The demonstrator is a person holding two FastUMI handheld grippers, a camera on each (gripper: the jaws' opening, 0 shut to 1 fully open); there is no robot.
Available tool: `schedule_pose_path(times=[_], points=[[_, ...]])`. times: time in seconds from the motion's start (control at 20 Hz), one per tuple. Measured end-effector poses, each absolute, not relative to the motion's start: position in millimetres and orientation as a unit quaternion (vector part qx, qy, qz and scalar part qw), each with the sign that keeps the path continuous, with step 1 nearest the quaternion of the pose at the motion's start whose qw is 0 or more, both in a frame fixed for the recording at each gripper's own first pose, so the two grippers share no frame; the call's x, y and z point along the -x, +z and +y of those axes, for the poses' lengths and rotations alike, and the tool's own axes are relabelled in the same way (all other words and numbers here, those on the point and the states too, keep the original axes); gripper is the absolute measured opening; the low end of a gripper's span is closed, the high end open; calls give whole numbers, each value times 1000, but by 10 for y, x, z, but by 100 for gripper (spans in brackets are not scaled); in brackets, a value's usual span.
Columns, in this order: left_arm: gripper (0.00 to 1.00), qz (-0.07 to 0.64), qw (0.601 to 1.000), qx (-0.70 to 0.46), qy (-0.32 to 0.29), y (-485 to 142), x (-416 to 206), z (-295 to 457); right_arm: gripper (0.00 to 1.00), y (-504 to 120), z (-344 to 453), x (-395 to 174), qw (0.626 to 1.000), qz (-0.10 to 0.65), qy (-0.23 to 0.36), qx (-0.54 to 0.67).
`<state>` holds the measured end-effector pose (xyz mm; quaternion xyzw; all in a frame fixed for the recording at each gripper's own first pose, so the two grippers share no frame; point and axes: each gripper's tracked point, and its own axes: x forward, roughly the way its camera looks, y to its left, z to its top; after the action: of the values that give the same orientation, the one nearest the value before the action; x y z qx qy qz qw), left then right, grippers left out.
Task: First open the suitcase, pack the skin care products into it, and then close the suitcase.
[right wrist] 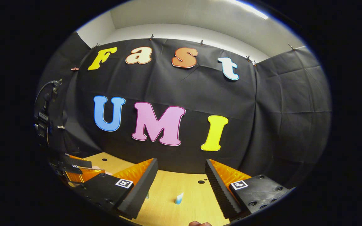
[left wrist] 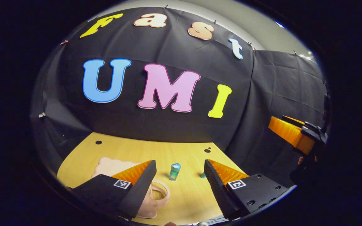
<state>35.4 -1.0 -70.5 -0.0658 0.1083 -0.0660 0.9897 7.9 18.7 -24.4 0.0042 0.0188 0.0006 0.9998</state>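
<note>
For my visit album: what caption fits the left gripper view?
Open left gripper hovers above a wooden table with a small teal bottle and pink suitcase.

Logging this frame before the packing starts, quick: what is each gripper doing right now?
Left gripper: open, holding nothing, above the table.
Right gripper: open, holding nothing.

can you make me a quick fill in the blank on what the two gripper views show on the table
1. In the left gripper view, the small green bottle stands ____ on the wooden table.
2. The left gripper has its fingers ____, with nothing held between them.
3. The pink suitcase lies partly behind the left gripper's ____ finger in that view.
4. In the right gripper view, a small ____ and white tube sits ahead of the open right gripper.

Missing words: upright; open; left; blue
</note>
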Motion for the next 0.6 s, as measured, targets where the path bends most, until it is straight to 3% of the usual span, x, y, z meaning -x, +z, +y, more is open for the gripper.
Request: schedule_pose_path(times=[0.25, 0.35, 0.6], points=[[96, 248, 961, 99, -77, -1470, -639, -42, 96, -442, 33, -173, 1000, 26, 13, -4], [96, 309, 936, 114, -122, -1776, -708, -255, 96, -570, -120, -249, 999, 39, 13, 4], [97, 436, 892, 101, -62, -2482, -986, -32, 96, -769, -495, -424, 998, 57, 7, -35]])
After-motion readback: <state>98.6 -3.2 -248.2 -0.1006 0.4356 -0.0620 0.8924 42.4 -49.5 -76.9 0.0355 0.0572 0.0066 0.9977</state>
